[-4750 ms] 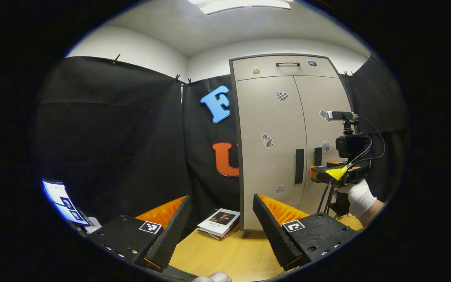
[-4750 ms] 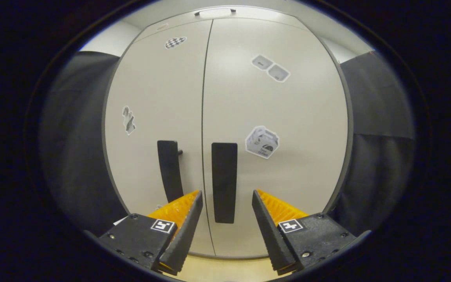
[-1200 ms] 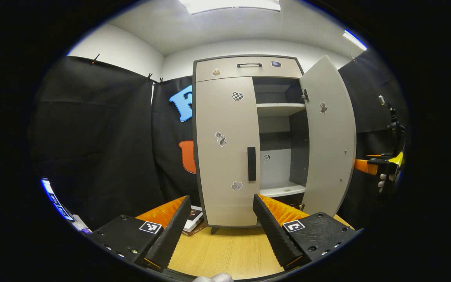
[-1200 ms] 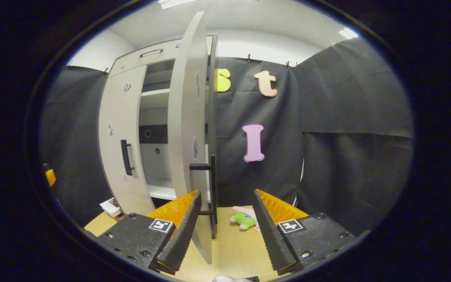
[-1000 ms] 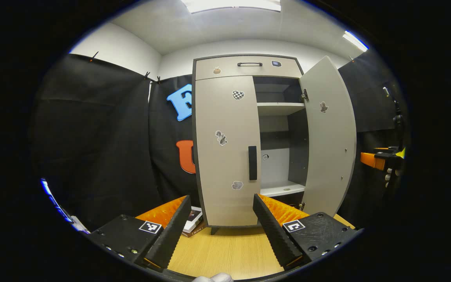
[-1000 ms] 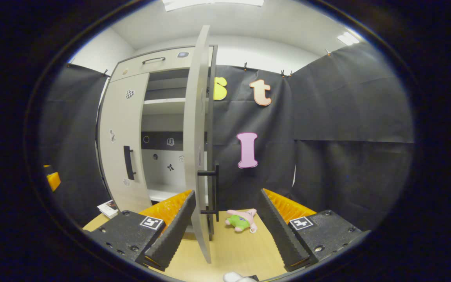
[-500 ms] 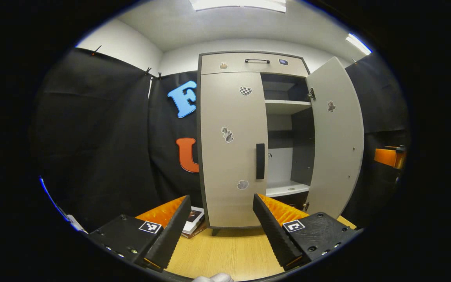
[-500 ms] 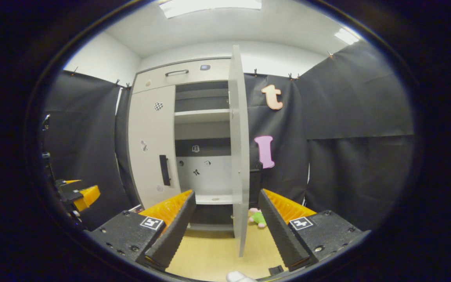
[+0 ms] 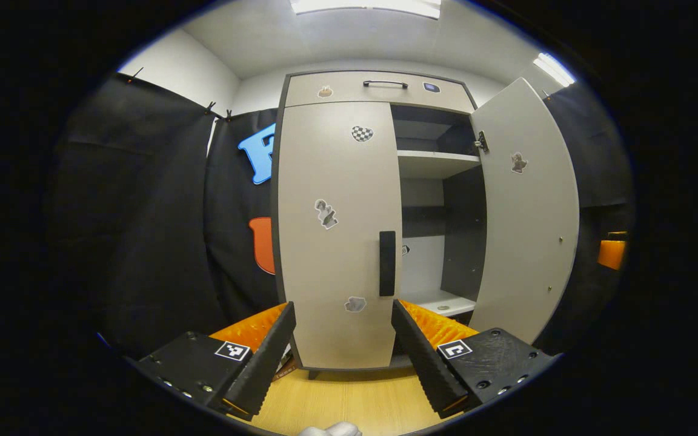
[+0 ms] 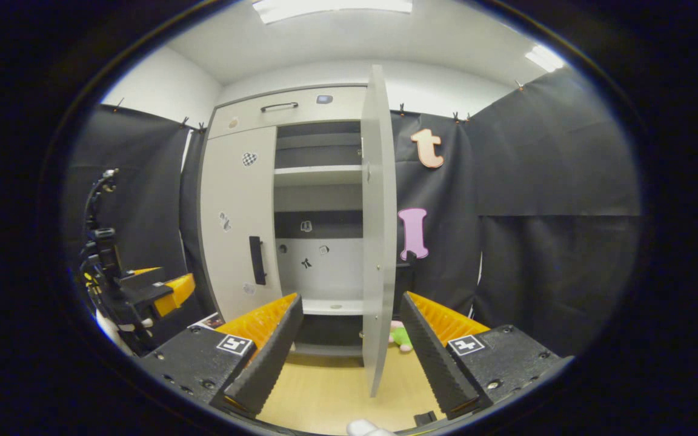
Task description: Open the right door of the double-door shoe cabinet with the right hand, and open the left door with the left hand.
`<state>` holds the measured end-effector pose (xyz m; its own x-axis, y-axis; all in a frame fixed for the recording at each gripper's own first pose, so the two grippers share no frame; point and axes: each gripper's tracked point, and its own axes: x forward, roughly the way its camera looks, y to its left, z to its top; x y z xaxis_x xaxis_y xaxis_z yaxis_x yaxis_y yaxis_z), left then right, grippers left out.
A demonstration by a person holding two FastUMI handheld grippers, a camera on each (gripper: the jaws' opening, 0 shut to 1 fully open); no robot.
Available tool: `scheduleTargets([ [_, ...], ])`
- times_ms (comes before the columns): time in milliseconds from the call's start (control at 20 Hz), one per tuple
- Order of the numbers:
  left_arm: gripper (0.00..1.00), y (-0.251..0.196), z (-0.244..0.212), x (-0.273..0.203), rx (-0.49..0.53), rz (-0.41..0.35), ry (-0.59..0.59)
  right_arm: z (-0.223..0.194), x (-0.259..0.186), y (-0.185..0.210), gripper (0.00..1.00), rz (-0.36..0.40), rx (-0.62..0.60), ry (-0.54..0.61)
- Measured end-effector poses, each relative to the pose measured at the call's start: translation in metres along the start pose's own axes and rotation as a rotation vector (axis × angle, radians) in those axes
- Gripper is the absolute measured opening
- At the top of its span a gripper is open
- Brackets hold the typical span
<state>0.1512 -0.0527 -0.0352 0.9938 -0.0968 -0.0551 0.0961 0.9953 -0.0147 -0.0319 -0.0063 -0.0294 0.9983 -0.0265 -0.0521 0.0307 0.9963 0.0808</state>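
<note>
Left gripper (image 9: 343, 345): jaws spread wide, nothing between them, pointed straight at the cabinet (image 9: 379, 91). Landmark: the left door's handle (image 9: 387, 263).

- Handle is a dark bar, long axis vertical, sitting at the inner edge of the left door (image 9: 337, 230), which is shut. From the gripper it lies ahead and up, a touch toward the right finger. Gripper is apart from it, not touching.
- The jaws open sideways, across the upright bar, so a straight reach forward should put the bar between them; judgement only.
- Right of the handle: open compartment with a shelf (image 9: 437, 162); beyond it the right door (image 9: 528, 212) swung well out.
- Below the handle: tabletop (image 9: 343, 402) at the cabinet's foot.

Right gripper (image 10: 349, 348): jaws also spread, empty, backed off from the right door, which it sees nearly edge-on (image 10: 376, 230). In the same view the handle (image 10: 256, 260) sits far to the left of the door edge, with the left gripper (image 10: 161, 290) lower left of it and nearer.

Judgement: right door done; left door is the remaining step, and the left gripper is placed for it. Hinge is on the door's outer side, so the pull should arc out toward the left.
</note>
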Motion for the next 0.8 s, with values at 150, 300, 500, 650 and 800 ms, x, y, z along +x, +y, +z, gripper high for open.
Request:
scheduleTargets([
  [150,0.96,-0.022,-0.002,0.047,-0.001,-0.024,0.001,0.003,0.003,0.0,1.0,-0.003,-0.014,-0.005],
  [300,0.96,-0.041,-0.004,0.092,0.004,-0.046,0.002,0.007,0.004,-0.007,1.0,-0.018,-0.017,-0.007],
  [500,0.97,-0.06,-0.01,0.142,-0.015,-0.059,0.015,0.013,0.011,-0.023,1.0,-0.064,-0.04,-0.012],
  [650,1.0,-0.061,-0.011,0.17,-0.023,-0.049,0.019,0.012,0.015,-0.035,1.0,-0.093,-0.048,-0.01],
  [800,0.96,-0.056,-0.017,0.187,-0.035,-0.039,0.035,0.009,0.023,-0.037,1.0,-0.099,-0.052,0.006],
])
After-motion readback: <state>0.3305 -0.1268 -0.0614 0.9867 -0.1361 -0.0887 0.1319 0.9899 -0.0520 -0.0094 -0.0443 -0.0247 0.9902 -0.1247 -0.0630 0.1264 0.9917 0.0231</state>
